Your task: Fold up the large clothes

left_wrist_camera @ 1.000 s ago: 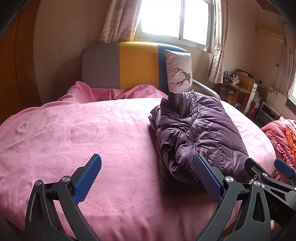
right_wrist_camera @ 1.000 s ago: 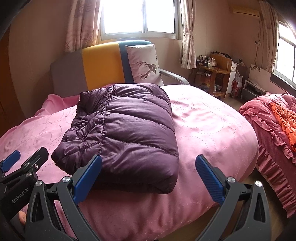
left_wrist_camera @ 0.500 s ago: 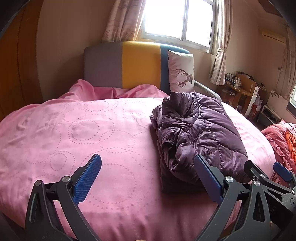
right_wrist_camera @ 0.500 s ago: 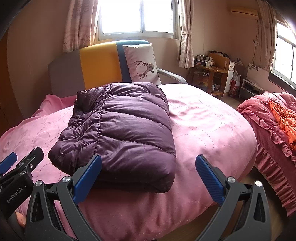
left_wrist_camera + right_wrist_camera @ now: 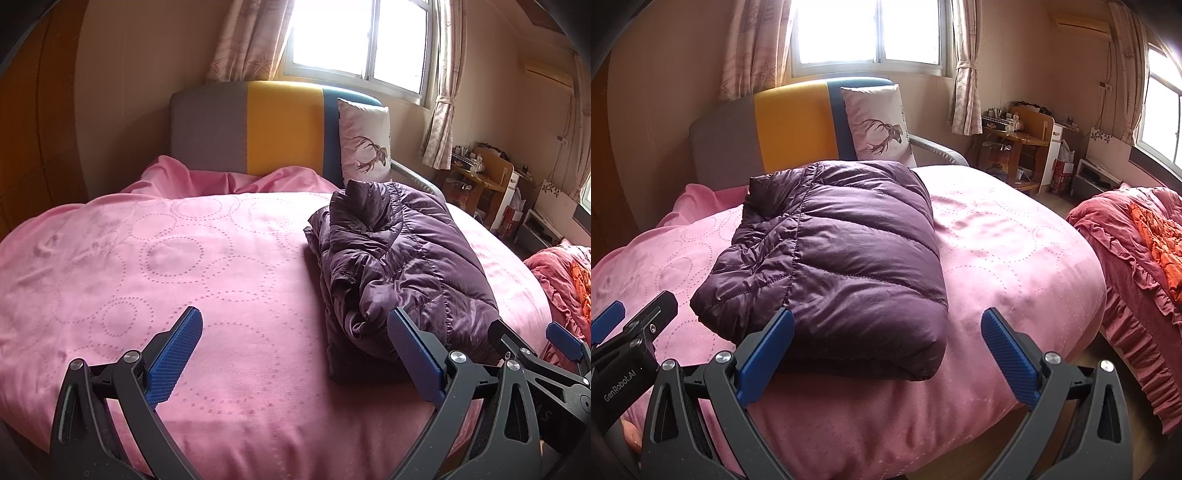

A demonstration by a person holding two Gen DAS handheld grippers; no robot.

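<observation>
Bed [image 5: 155,258]: it fills most of both views, under a pink cover printed with dotted circles.
Headboard [image 5: 258,129]: at the far end of the bed, in grey, yellow and blue panels.
Jacket [image 5: 842,254]: purple and quilted, folded into a thick bundle. It lies on the pink cover, on the right half of the bed in the left wrist view, with its near edge close to the bed's near edge.
Pillow [image 5: 879,125]: white with a deer print, upright against the headboard's right part, beyond the jacket.
Second bed [image 5: 1137,251]: to the right, with a red ruffled cover.
Left gripper [image 5: 293,360]: blue fingers spread wide apart, nothing between them, held above the near part of the bed, left of the jacket.
Right gripper [image 5: 886,360]: fingers spread wide apart, empty, near the jacket's near edge.
</observation>
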